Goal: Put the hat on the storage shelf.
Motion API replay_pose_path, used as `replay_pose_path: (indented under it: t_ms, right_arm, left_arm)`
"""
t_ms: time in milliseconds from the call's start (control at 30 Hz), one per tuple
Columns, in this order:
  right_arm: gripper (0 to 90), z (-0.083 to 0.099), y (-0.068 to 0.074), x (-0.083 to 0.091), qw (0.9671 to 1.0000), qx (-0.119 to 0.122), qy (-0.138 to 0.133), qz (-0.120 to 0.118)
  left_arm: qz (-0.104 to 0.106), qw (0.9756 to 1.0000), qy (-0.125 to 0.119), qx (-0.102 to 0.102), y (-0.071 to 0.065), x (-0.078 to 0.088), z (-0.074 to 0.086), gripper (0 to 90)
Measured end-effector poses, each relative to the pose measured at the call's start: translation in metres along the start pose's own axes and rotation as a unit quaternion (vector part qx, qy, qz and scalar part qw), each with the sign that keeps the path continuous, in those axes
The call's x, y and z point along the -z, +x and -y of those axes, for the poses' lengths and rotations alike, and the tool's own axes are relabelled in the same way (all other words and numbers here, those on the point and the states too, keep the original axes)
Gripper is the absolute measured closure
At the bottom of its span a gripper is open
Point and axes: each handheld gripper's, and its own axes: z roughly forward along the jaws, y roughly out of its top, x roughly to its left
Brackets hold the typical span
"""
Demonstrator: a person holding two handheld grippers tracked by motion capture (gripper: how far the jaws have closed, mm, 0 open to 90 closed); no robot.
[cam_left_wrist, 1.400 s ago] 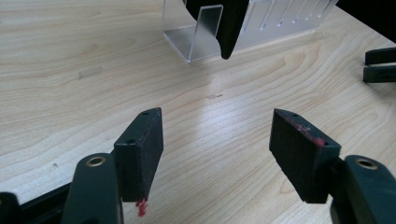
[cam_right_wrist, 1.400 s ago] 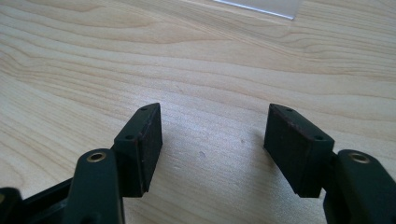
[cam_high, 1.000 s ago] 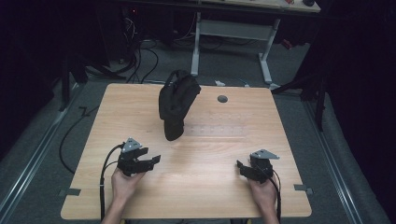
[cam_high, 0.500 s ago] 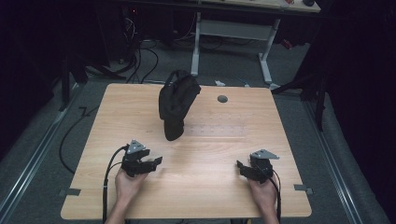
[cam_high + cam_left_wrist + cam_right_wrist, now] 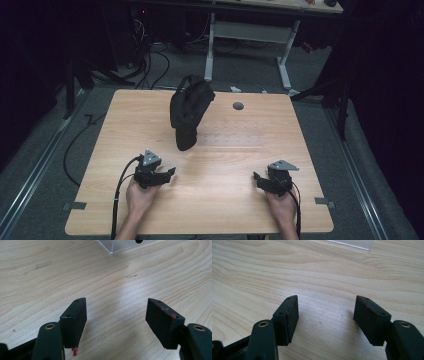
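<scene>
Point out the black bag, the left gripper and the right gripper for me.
black bag [image 5: 187, 112], high view, middle of its body.
left gripper [image 5: 167, 174], high view, between its open fingertips.
right gripper [image 5: 258, 178], high view, between its open fingertips.

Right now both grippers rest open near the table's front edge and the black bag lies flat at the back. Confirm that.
Not quite: the black bag stands upright rather than lying flat, as the high view shows. The left gripper and right gripper do sit open near the table's front edge.

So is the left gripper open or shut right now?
Open: the left gripper has jaws standing wide apart, with bare table between them.
</scene>
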Motion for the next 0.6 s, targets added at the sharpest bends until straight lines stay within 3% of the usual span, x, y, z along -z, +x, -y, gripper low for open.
replay_pose_path:
  t_ms: [200,600]
  right_arm:
    - [36.7,0.0,0.0,0.0,1.0,0.0,0.0,0.0]
    - [36.7,0.0,0.0001,0.0,1.0,0.0,0.0,0.0]
  left_arm:
    - [-0.013,0.9998,0.007,-0.012,-0.0004,-0.0056,0.001,33.3]
    - [-0.028,0.9996,0.009,-0.008,0.0038,-0.0076,0.0014,33.2]
